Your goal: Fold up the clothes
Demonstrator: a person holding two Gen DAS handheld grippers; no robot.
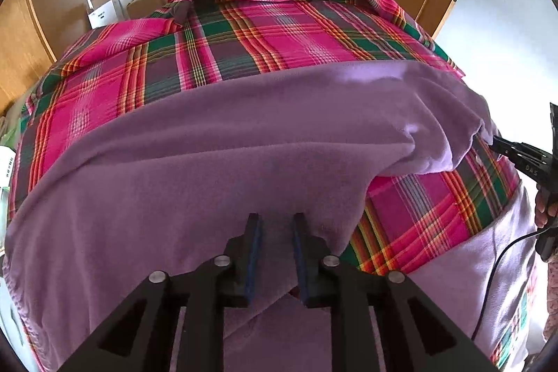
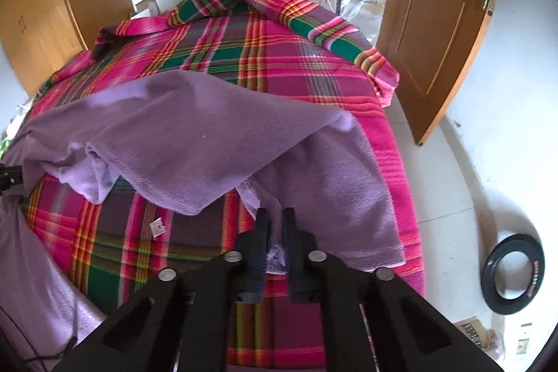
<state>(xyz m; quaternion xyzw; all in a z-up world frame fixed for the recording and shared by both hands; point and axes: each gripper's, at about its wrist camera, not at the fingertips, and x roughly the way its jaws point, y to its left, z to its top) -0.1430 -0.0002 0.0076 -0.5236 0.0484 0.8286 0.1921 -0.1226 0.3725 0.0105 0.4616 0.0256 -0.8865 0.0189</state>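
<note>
I am in the middle of a fold on the purple fleece garment (image 1: 216,162), which lies on a surface covered by the plaid cloth (image 1: 216,44); I cannot tell if this is a bed or something else under it. My left tool (image 1: 277,253) has its two fingers close together with purple fabric between them, so I judge it is gripping the near edge of the garment. My right tool (image 2: 275,246) also holds a piece of light purple fabric between its fingers, at the garment's right side. In the left wrist view its tips touch the raised corner of the fleece. One part of the garment is lifted and turned over, with the plaid cloth showing below it, and a small white label (image 2: 157,227) shows near there.

For the next move I think both tools must carry their edges together across the garment, at the same height, and lay them flat before I release. If one side goes faster, the fold will be crooked.
</note>
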